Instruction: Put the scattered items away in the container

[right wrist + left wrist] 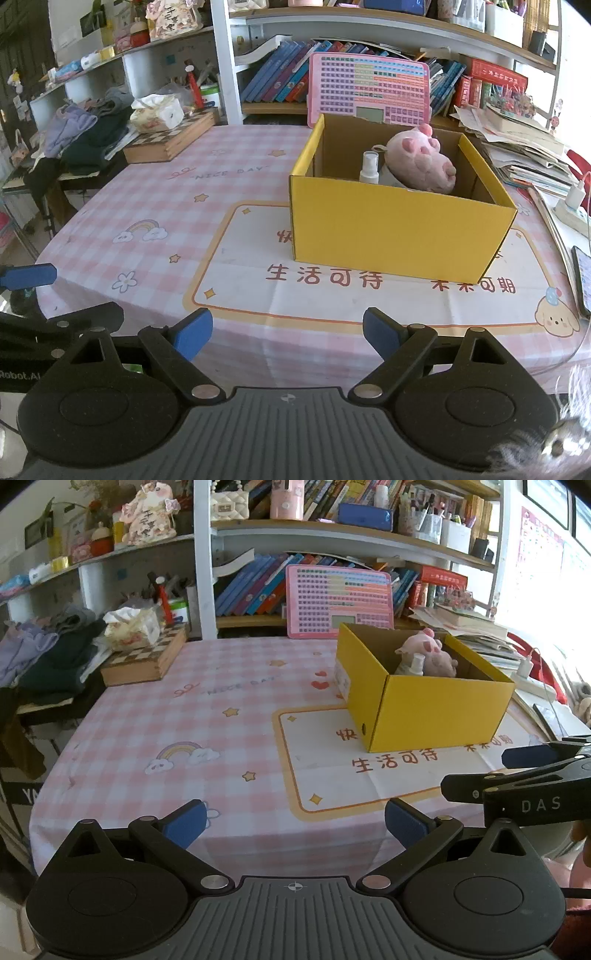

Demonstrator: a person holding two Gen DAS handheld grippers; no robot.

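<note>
**Box on tablecloth, both grippers empty**

Box (399, 229), yellow cardboard, stands toward the table's (184, 192) far right, holding a spray bottle (369, 168) and pink plush toy (421, 162). Left gripper (295, 823) jaws wide apart, nothing between them. Right gripper (288, 334) likewise wide, empty, at the near edge.

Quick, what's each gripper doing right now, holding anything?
Left gripper: open, holding nothing.
Right gripper: open, holding nothing.

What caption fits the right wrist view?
Open right gripper hovers before the yellow box holding a pink plush toy and spray bottle.
</note>
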